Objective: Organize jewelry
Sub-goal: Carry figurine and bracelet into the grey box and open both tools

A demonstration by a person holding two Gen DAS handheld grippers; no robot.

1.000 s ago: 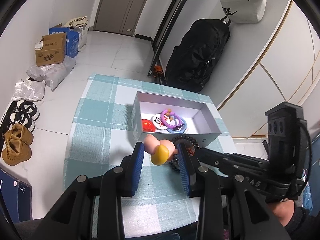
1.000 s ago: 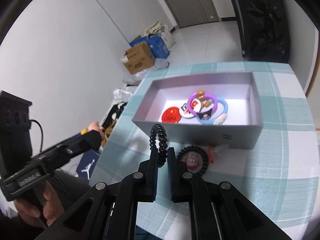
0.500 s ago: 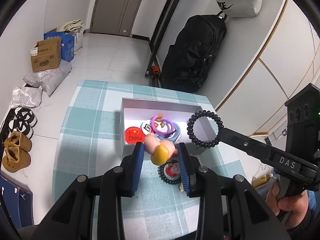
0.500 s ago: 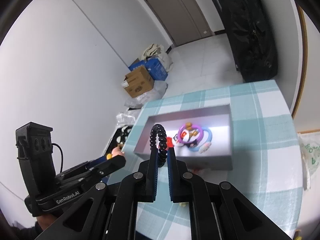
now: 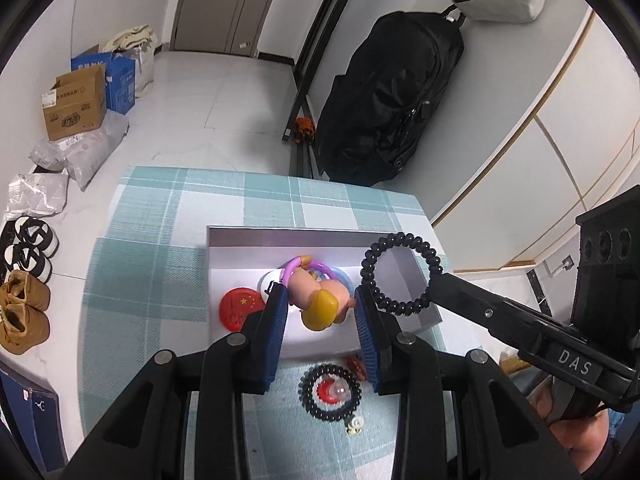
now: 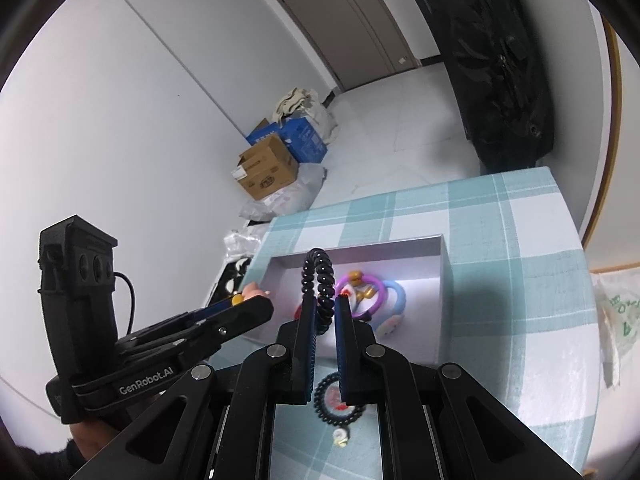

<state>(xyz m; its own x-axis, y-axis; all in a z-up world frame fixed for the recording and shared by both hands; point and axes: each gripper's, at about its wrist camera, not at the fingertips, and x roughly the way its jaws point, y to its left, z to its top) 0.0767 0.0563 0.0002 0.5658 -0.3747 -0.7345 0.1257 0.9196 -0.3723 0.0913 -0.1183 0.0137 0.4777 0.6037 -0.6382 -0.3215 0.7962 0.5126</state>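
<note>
The left gripper (image 5: 322, 312) holds a small pink doll (image 5: 320, 300) with a yellow part, up over the open grey box (image 5: 280, 236). The right gripper (image 6: 325, 312) pinches a ring of round black beads (image 5: 400, 272), held up over the box too. Inside the box lie coloured rings (image 6: 370, 292) and a red badge (image 5: 238, 308). A second black bead ring (image 5: 330, 394) lies on the checked surface (image 5: 160, 216) near the box.
</note>
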